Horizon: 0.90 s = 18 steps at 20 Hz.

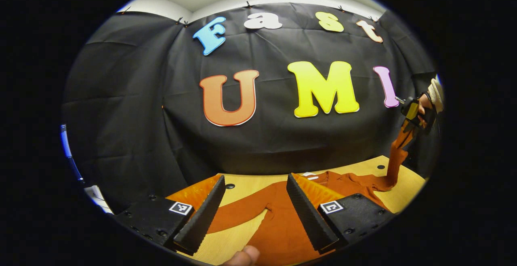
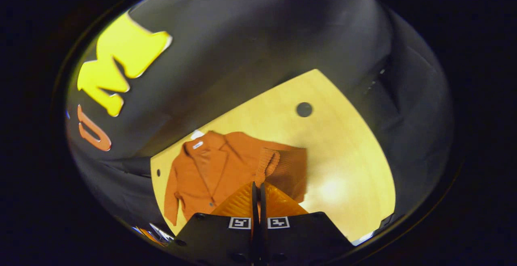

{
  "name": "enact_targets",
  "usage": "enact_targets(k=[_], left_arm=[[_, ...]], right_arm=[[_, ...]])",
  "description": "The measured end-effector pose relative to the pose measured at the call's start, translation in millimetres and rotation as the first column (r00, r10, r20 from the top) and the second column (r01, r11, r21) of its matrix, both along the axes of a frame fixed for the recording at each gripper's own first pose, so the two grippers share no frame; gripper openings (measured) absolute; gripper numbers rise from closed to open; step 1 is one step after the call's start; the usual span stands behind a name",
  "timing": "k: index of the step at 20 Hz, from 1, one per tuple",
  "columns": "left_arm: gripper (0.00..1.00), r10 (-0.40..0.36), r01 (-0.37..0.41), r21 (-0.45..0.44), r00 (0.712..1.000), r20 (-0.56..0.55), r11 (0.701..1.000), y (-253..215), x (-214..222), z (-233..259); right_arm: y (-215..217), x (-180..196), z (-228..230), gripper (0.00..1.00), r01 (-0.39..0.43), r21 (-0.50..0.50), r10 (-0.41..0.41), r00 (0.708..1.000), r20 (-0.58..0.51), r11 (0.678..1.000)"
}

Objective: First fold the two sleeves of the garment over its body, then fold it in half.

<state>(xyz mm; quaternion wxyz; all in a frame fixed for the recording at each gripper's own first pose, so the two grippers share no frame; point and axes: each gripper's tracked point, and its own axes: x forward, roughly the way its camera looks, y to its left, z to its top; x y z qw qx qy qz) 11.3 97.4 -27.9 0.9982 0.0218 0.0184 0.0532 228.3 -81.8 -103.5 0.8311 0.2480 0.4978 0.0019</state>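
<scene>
Above the table (image 2: 347,165), right gripper (image 2: 257,185), closed on the sleeve (image 2: 267,161): carry it across the garment (image 2: 210,169), lowering flat. Left gripper (image 1: 255,205) gapes, empty.

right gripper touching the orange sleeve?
Touching. Left gripper view shows the right gripper holding the orange knit garment's sleeve lifted off the wooden table.

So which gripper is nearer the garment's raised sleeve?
Right. The right gripper holds the rust-orange knit garment's raised sleeve pinched in its shut fingers, high above the wooden table. The left gripper hangs open over the other sleeve, apart.
</scene>
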Motion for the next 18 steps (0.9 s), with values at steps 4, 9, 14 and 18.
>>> enact_targets(k=[4,9,14,18], left_arm=[[0.99,0.009,-0.010,0.013,1.000,0.011,1.000,27,-3,-2],[0.99,0.029,-0.029,-0.018,0.999,-0.017,0.999,51,-2,-21],[0.99,0.045,-0.047,-0.032,0.997,-0.060,0.998,73,-3,-42],[0.99,0.078,-0.082,-0.043,0.992,-0.095,0.996,96,-4,-62]], right_arm=[[101,18,-3,0.00,-0.129,0.009,0.129,0.992,0.002,0.992],[240,34,-32,0.00,-0.258,0.034,0.259,0.965,-0.036,0.966],[369,36,-76,0.00,-0.391,0.050,0.394,0.914,-0.094,0.919],[430,41,-115,0.00,-0.460,0.004,0.456,0.879,-0.141,0.888]])
